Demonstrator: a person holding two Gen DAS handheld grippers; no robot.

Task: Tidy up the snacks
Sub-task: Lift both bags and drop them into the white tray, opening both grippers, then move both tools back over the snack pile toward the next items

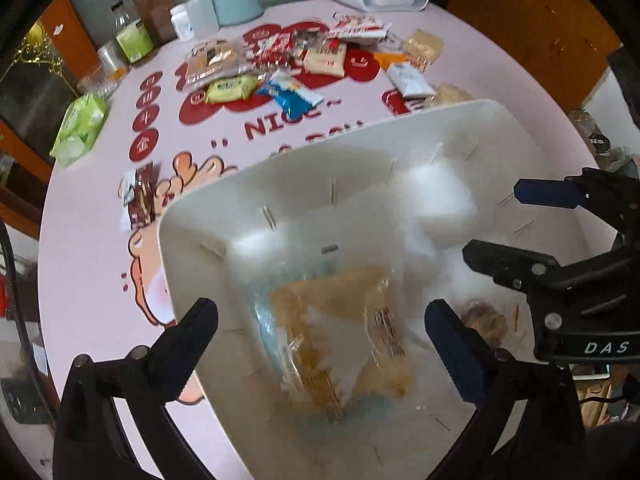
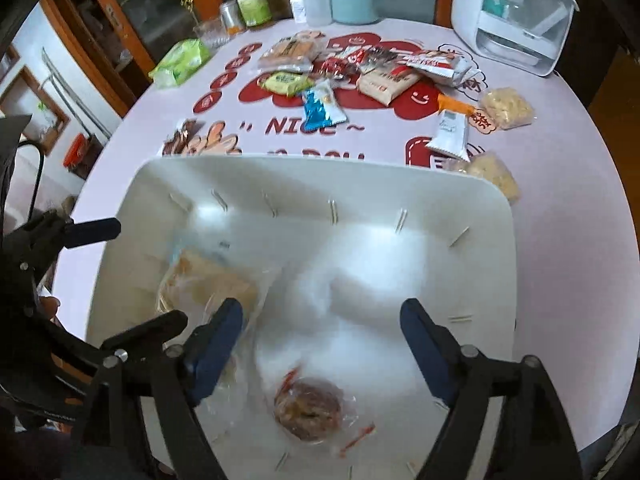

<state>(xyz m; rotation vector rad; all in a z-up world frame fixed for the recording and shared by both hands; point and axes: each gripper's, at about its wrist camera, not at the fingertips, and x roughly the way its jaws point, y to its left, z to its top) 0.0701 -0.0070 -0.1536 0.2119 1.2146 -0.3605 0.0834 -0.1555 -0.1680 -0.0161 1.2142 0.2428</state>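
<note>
White plastic bin point(image 2: 496, 264) holds two wrapped snacks; both the left gripper point(image 1: 320, 332) and right gripper point(image 2: 322, 330) hang above it, jaws apart, empty; next likely fetching from the snack pile point(image 2: 360, 68) on the tabletop point(image 2: 580, 240).

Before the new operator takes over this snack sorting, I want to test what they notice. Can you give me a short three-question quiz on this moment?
1. True or false: the white bin already holds two wrapped snacks.
2. Multiple choice: the left gripper and right gripper are A) both shut on snacks, B) both open above the bin, C) resting on the table.
3. Fill in: the blue snack packet lies on the pink ____ beyond the bin.

Key: 1 true, a tan biscuit pack and a round brown pastry; 2 B; 3 tablecloth.
</note>
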